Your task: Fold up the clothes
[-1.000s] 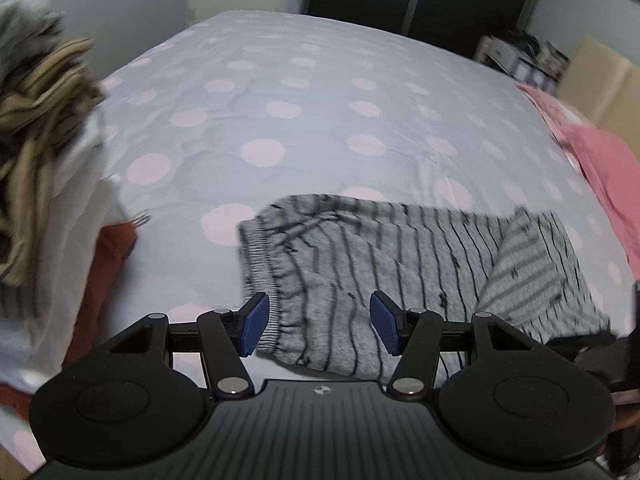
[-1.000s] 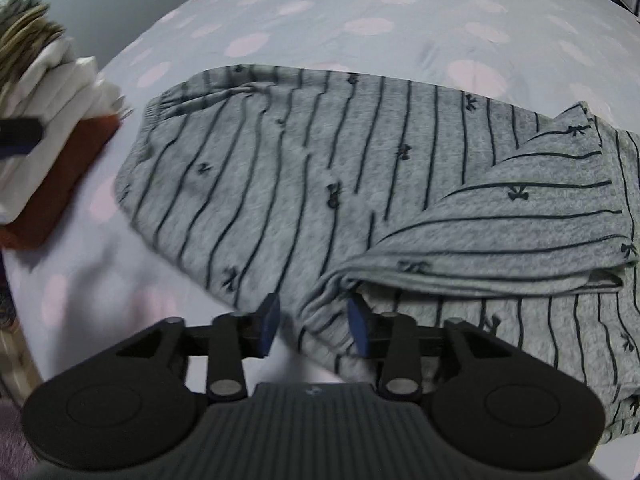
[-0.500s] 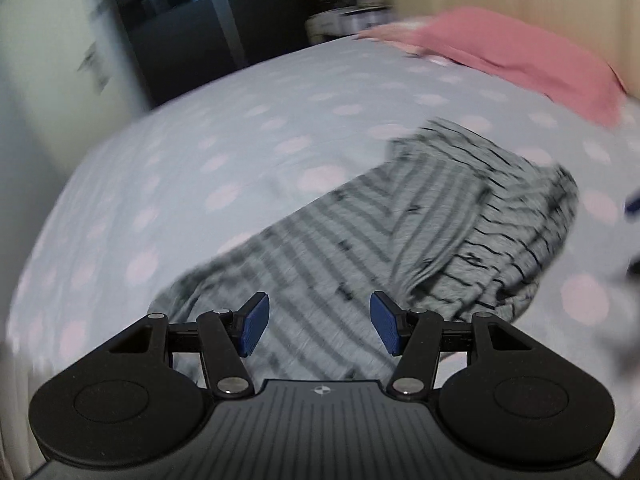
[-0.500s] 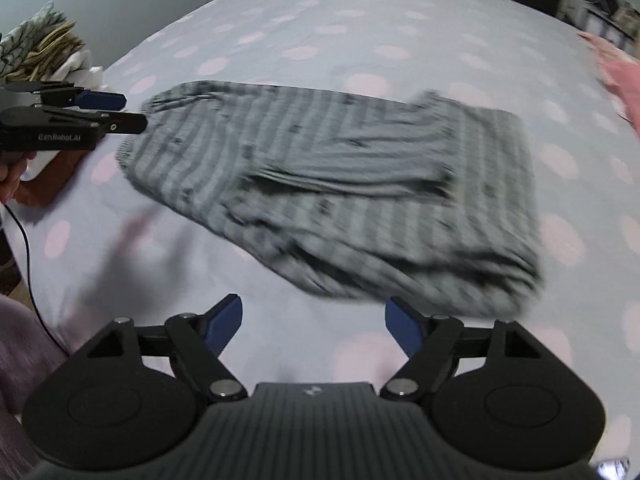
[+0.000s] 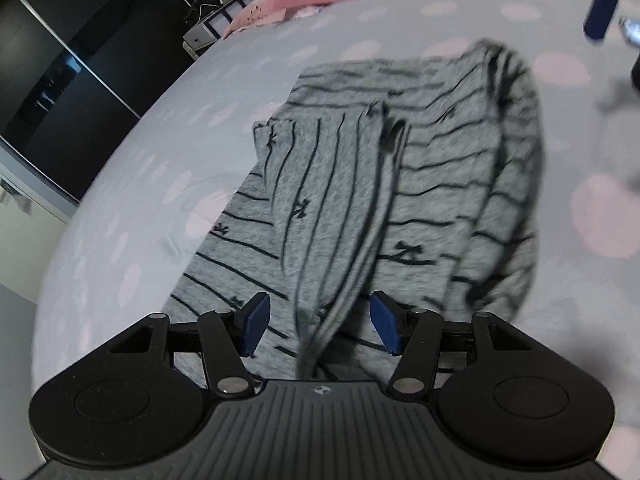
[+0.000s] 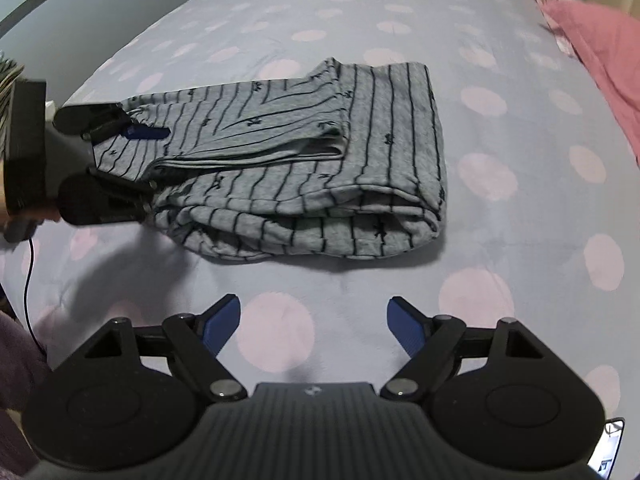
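Observation:
A grey garment (image 6: 300,168) with thin dark stripes and small bows lies folded over on the dotted bedspread (image 6: 520,240). My left gripper (image 6: 152,168) is at its left end, tipped down, jaws open. In the left wrist view a raised fold of the garment (image 5: 400,200) runs between the blue pads (image 5: 256,324) without touching either; the left gripper (image 5: 320,326) is open. My right gripper (image 6: 314,326) stands wide open over bare bedspread in front of the garment, nothing between its fingers. One of its blue fingers (image 5: 600,8) shows at the top right of the left wrist view.
A pink blanket (image 6: 600,48) lies along the bed's right side. Dark wardrobe doors (image 5: 60,80) and a small shelf unit (image 5: 204,32) stand beyond the bed. A thin cable (image 6: 28,280) hangs at the left edge.
The right gripper let go of the garment's folded edge, opened wide and drew back onto bare bedspread. The left gripper rolled, swung round and dropped to the garment's end, still open.

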`<action>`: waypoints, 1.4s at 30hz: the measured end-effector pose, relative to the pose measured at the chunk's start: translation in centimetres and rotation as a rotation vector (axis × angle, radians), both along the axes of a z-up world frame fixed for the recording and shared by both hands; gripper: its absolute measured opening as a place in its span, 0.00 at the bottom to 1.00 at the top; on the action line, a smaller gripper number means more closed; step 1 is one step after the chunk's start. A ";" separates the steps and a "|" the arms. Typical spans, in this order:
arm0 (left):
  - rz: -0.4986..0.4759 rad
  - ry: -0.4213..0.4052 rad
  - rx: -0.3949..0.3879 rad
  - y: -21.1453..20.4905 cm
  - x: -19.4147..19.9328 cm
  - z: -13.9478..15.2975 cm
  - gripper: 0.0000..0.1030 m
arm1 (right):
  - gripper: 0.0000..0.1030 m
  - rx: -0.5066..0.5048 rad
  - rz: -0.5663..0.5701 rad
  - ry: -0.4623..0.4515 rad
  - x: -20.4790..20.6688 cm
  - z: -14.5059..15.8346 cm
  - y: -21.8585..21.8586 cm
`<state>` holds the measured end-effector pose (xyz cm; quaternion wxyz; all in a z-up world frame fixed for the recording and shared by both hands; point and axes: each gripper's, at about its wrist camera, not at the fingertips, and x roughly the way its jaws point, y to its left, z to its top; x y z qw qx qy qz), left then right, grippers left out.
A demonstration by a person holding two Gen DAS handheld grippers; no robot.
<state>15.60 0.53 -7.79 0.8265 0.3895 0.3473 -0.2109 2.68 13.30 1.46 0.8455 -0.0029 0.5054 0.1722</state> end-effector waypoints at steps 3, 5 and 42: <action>0.028 0.001 0.000 -0.2 1.1 -0.5 0.52 | 0.80 -0.059 0.055 -0.008 1.4 -0.4 0.3; 0.036 -0.009 0.001 -0.4 1.5 -0.9 0.49 | 0.80 -0.132 0.099 -0.024 2.3 -0.9 0.7; 0.858 0.156 -0.978 24.4 5.0 10.6 0.05 | 0.80 -0.291 0.228 -0.070 4.6 -0.7 7.2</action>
